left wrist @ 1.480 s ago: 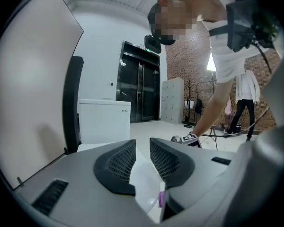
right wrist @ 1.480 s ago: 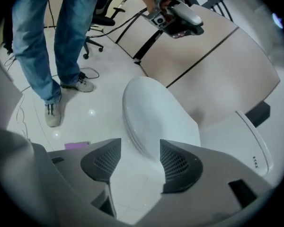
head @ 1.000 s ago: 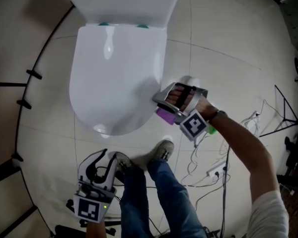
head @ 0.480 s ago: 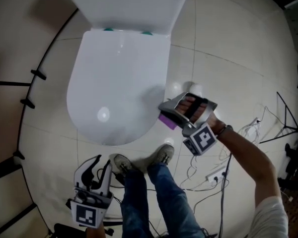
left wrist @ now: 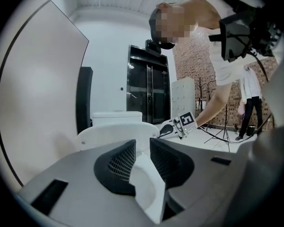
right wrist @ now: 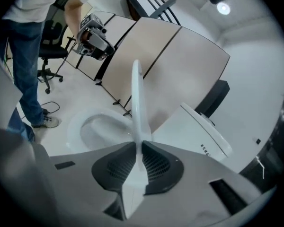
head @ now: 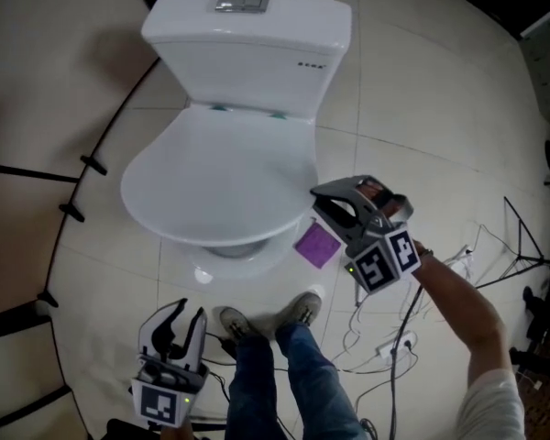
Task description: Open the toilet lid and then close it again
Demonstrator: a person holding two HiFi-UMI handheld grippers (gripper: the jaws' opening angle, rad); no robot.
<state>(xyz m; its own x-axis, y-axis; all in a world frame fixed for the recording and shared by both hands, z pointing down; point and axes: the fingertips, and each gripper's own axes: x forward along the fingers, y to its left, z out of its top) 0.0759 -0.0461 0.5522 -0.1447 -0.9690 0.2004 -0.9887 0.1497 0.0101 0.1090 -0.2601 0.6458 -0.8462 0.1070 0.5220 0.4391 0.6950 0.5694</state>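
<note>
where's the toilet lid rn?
Head view, centre: the toilet lid is partly raised over the bowl, just below the cistern, its right edge pinched in the right gripper's jaws.

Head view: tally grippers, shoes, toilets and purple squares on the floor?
grippers: 2 (left gripper, right gripper)
shoes: 2
toilet: 1
purple square: 1
total: 6

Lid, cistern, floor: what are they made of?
Lid: thin, smooth white with a soft sheen, likely moulded plastic.
Cistern: thick-walled glossy white, probably glazed ceramic.
Floor: pale tiles with visible grout lines and a slight gloss, ceramic or stone unclear.
</note>
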